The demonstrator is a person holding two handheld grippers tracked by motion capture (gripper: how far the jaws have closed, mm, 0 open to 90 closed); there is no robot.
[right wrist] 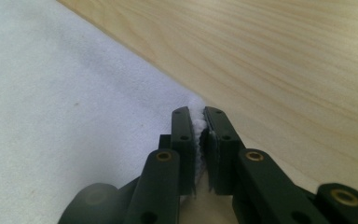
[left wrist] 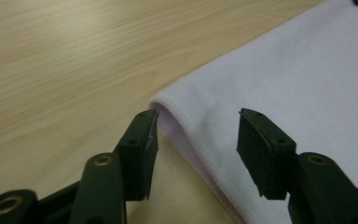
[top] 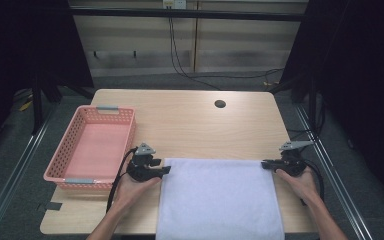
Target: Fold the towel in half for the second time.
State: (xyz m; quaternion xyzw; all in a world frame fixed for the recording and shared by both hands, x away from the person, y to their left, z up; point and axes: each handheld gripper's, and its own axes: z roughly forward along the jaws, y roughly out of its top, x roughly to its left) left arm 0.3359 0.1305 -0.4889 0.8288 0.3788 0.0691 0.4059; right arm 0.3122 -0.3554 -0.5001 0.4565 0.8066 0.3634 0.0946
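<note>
A white towel point(top: 220, 200) lies flat on the near side of a wooden table point(top: 190, 125), the right gripper point(right wrist: 199, 122) pinching its far right corner while the left gripper point(left wrist: 198, 135) straddles the far left corner, jaws apart, beside a pink basket point(top: 92, 145).
</note>
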